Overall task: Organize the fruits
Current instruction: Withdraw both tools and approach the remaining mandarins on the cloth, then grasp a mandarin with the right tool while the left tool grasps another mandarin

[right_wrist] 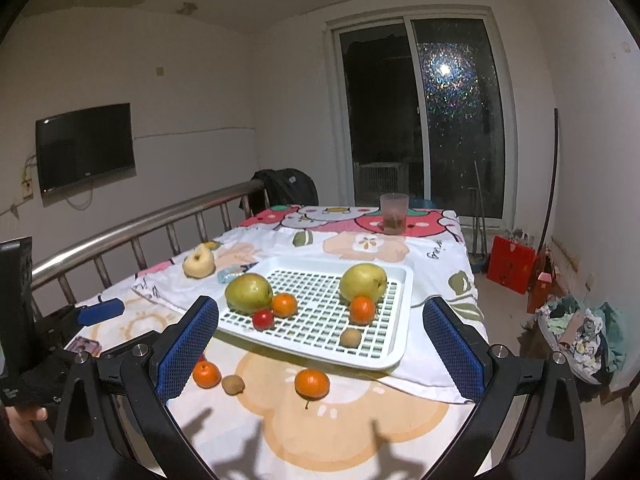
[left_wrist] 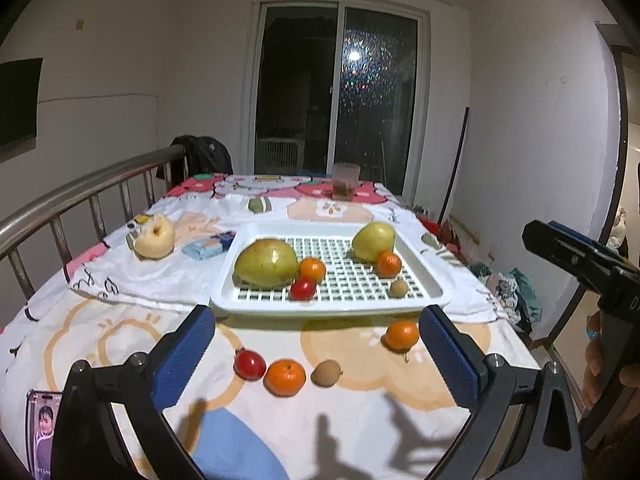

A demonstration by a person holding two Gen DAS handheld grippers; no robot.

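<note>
Fruit partly sorted; both grippers idle above the tabletop.
White tray (left_wrist: 428, 276) holds two pears, two oranges, a red fruit and a small brown fruit. On the cloth in front of it lie a red fruit (left_wrist: 249, 365), orange (left_wrist: 285, 377), brown fruit (left_wrist: 326, 373) and a second orange (left_wrist: 402, 335). Left gripper (left_wrist: 316, 354) and right gripper (right_wrist: 320, 350): jaws spread wide, holding nothing.

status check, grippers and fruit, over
Left gripper and right gripper open, empty. Four fruits loose before the white tray, nearest an orange. Path clear.
</note>
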